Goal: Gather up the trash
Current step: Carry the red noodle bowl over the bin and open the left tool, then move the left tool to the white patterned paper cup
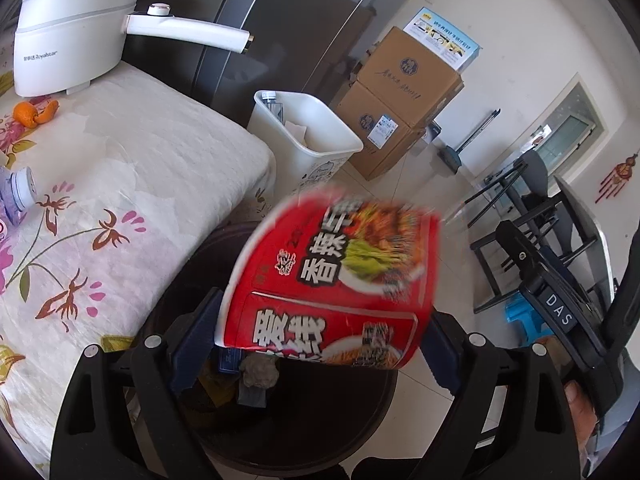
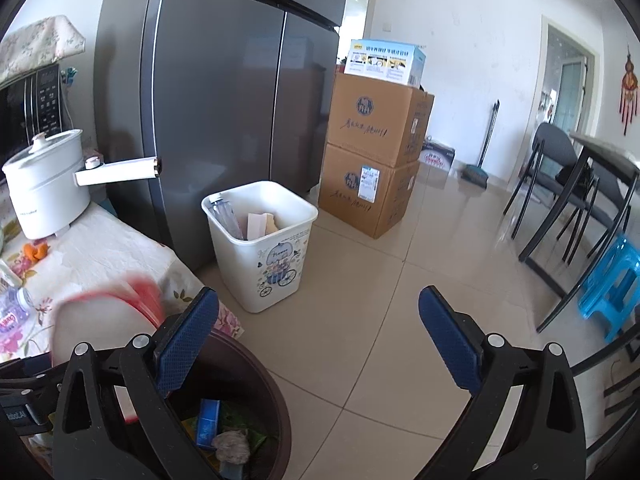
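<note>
A red instant-noodle cup (image 1: 332,280), blurred and tilted, sits between the blue pads of my left gripper (image 1: 320,336), which is shut on it. Under the cup is a dark round bin (image 1: 320,420) holding a crumpled tissue (image 1: 260,372) and wrappers. In the right wrist view the same cup (image 2: 108,312) is a red and white blur at the left, above the dark bin (image 2: 276,396). My right gripper (image 2: 320,332) stands wide open over the floor tiles with nothing between its pads.
A white waste bin (image 2: 304,216) with paper and a bottle stands by the grey fridge (image 2: 224,100). The floral-cloth table (image 1: 120,184) holds a white electric pot (image 1: 68,40), orange peel (image 1: 36,114) and a plastic bottle (image 1: 18,196). Cardboard boxes (image 2: 372,160), chairs and a blue stool (image 2: 612,284) stand further off.
</note>
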`<action>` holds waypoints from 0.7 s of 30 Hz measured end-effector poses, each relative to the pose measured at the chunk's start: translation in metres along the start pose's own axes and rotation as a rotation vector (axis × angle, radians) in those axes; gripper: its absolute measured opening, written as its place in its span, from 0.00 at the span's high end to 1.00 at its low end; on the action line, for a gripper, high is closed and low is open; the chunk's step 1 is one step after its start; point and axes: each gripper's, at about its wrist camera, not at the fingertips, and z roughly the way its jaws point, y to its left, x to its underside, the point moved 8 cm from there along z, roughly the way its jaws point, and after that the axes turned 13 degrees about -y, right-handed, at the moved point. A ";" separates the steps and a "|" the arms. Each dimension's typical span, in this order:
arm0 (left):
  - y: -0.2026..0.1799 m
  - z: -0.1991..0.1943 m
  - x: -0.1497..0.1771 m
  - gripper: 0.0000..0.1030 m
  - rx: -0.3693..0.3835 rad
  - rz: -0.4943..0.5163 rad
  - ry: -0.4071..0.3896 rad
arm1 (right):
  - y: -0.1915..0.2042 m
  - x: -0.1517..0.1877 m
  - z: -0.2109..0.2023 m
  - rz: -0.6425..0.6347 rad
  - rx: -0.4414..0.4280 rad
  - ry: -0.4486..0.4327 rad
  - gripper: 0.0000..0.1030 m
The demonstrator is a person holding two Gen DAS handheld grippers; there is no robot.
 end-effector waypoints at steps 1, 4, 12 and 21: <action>0.000 0.000 0.000 0.13 0.002 -0.003 0.000 | 0.000 -0.001 0.000 -0.003 0.003 -0.001 0.07; 0.003 -0.004 -0.003 0.11 -0.015 -0.004 -0.019 | 0.002 -0.001 0.000 -0.007 0.008 0.003 0.07; 0.017 -0.027 -0.024 0.11 -0.184 0.088 -0.152 | 0.027 -0.001 -0.003 -0.028 -0.045 0.011 0.07; 0.057 -0.071 -0.045 0.11 -0.354 0.093 -0.255 | 0.083 -0.015 -0.016 -0.066 -0.129 -0.029 0.07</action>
